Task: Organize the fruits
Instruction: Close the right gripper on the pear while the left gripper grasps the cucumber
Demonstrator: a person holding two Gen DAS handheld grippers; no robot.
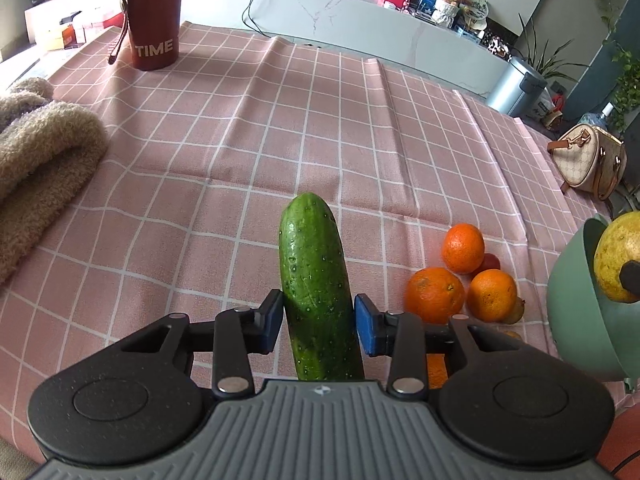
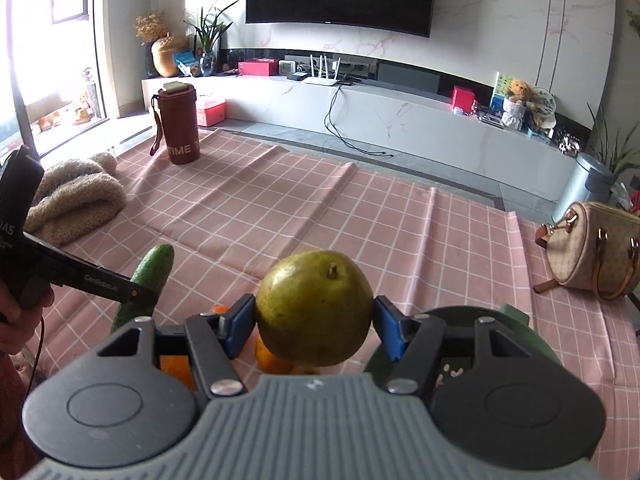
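Right gripper point(image 2: 315, 322) clamps pear point(image 2: 315, 308); green bowl point(image 2: 516, 320) just right-below. Left gripper point(image 1: 319, 320) grips cucumber point(image 1: 316, 280), long axis forward.

Daylight flooded in from the window point(image 2: 48, 80) at the left, overexposed to white. The red bottle point(image 1: 154, 16) cast a shadow rightward across the pink tablecloth point(image 1: 280, 128). Both fisheye views bent straight lines and darkened at their corners; focus stayed sharp.
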